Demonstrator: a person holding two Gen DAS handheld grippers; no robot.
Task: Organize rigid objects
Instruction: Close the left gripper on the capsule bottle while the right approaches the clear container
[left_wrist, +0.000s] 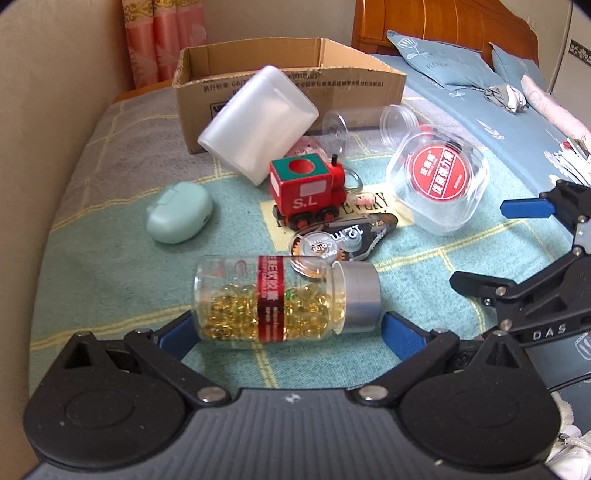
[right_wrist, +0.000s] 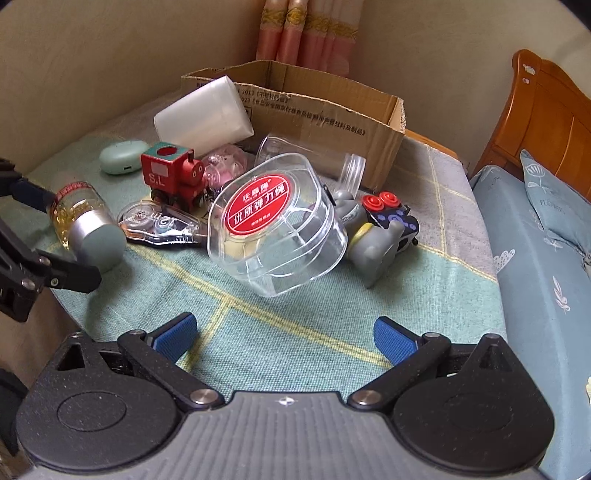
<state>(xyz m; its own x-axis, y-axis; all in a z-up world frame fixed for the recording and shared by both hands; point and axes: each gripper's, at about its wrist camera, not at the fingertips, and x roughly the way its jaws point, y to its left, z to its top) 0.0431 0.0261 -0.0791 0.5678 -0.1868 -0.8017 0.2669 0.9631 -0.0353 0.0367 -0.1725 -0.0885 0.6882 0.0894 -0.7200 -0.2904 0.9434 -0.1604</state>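
The left tongs (left_wrist: 288, 332) stand wide apart with the capsule bottle (left_wrist: 284, 299) lying on its side between the blue pads, silver cap toward 3 o'clock; whether the pads touch it I cannot tell. In the left wrist view, the correction tape dispenser (left_wrist: 340, 240) lies just beyond the bottle at 12 o'clock, touching or nearly touching it, and the red toy train (left_wrist: 306, 190) stands behind that. The mint green case (left_wrist: 181, 214) sits apart at 10 o'clock from the bottle. The frosted plastic container (left_wrist: 258, 122) leans tilted against the cardboard box (left_wrist: 288, 85), which stands open at the far end of the green checked cloth (left_wrist: 110, 280). A clear jar (left_wrist: 369, 125) lies on its side in front of the box. The right tongs (right_wrist: 284, 336) are also spread open, clamped on nothing, above bare cloth. In the right wrist view, the clear box with the red label (right_wrist: 277, 221) rests tilted straight ahead at 12 o'clock from them. A grey toy figure (right_wrist: 373, 243) lies just beside it at 3 o'clock, with a dark toy with red knobs (right_wrist: 388, 210) touching behind. A blue bed (right_wrist: 535, 258) runs along the right edge.
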